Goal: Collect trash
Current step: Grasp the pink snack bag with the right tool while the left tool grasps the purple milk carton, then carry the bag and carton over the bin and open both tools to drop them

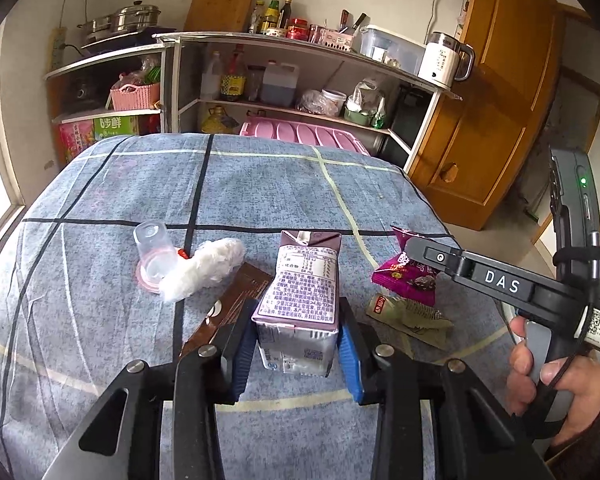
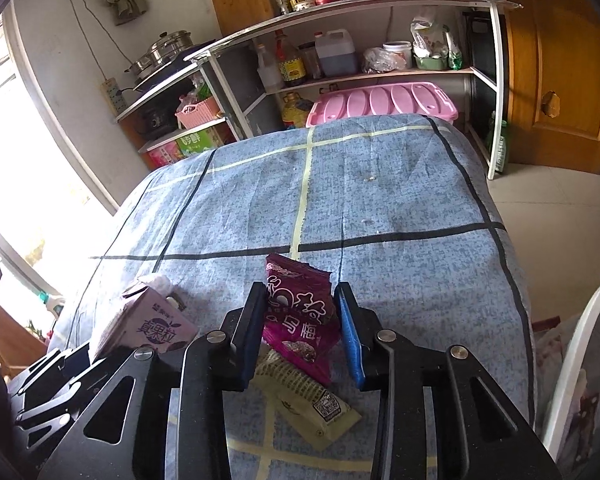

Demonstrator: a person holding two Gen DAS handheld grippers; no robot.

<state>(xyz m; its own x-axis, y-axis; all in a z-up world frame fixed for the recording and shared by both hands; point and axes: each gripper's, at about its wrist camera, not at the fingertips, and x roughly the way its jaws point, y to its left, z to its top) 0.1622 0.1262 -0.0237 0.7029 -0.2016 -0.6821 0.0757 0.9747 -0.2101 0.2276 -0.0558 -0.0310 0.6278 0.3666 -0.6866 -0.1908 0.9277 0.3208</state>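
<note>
My left gripper [image 1: 296,344] is shut on a purple drink carton [image 1: 304,296] standing on the blue checked cloth [image 1: 260,184]. My right gripper [image 2: 302,328] straddles a magenta snack packet [image 2: 300,320]; its jaws look closed on the packet, with a slight gap at the right pad. The packet also shows in the left wrist view [image 1: 404,276], under the right gripper [image 1: 416,246]. A tan wrapper [image 2: 312,400] lies beneath it. A clear plastic cup [image 1: 152,252], a white crumpled wad [image 1: 204,268] and a brown flat packet [image 1: 228,308] lie left of the carton.
A shelf unit [image 1: 300,80] with bottles, jars and a kettle stands behind the table, with a pink lid [image 1: 300,136] at the far edge. A wooden cupboard [image 1: 500,100] is at the right. A white chair frame [image 2: 576,356] is near my right gripper.
</note>
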